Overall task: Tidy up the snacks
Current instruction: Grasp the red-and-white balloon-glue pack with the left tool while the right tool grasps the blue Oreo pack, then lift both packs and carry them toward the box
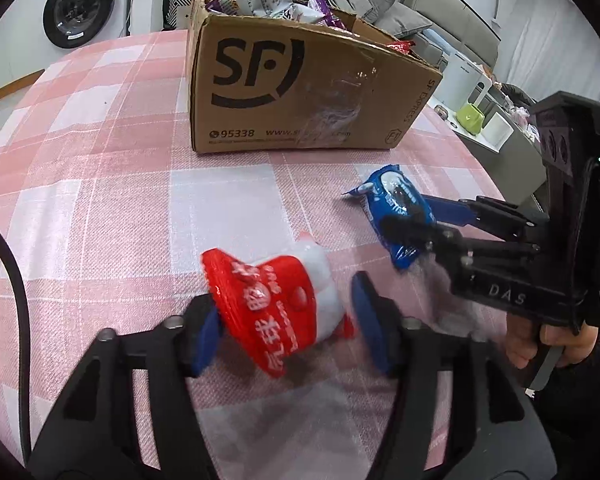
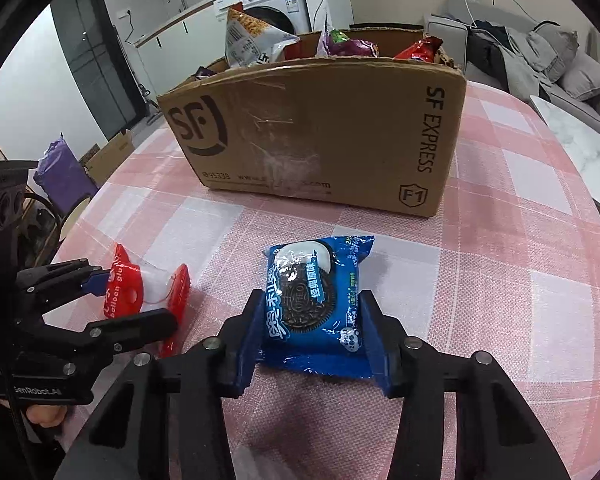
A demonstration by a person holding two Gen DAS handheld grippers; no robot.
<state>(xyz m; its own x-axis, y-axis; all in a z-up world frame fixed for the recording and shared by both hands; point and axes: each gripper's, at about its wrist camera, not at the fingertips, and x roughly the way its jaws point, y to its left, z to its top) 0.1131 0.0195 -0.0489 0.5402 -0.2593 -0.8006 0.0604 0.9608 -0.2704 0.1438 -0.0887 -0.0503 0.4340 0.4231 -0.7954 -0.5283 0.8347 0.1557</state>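
Right gripper [image 2: 311,340]: jaws closed on the blue Oreo packet [image 2: 316,304], pads pressing its 2 side edges. Packet lies flat on the pink checked tablecloth [image 2: 480,300], long axis running straight ahead along the fingers toward the box, crimped ends near and far. Grip looks square, near the packet's near half.

Left gripper [image 1: 288,328]: jaws stand part open around the red and white packet [image 1: 284,312]. Left pad touches or nearly touches it, right pad clear with a visible gap, so not a grip as it stands. That packet sits skewed across the jaws, tilted up on one end, red crimp toward the upper left in the left wrist view. Print reads "balloon glue" from the right wrist view, so I'd judge it may not be a snack at all.

The 2 packets are just beside each other, blue on the right, red on the left; each hand is on its own side, no crossing.

Farther out: the SF Express cardboard box [image 2: 320,140], open top, already heaped with snack bags [image 2: 252,36]. It lies dead ahead of the right gripper, bare tablecloth between, nothing in the path. Judgement: the near wall is the only obstacle, so the Oreo has to go up over the rim before release. The heap leaves little room.

Behind: washing machine [image 1: 80,8], sofa with grey cushions [image 2: 560,52].
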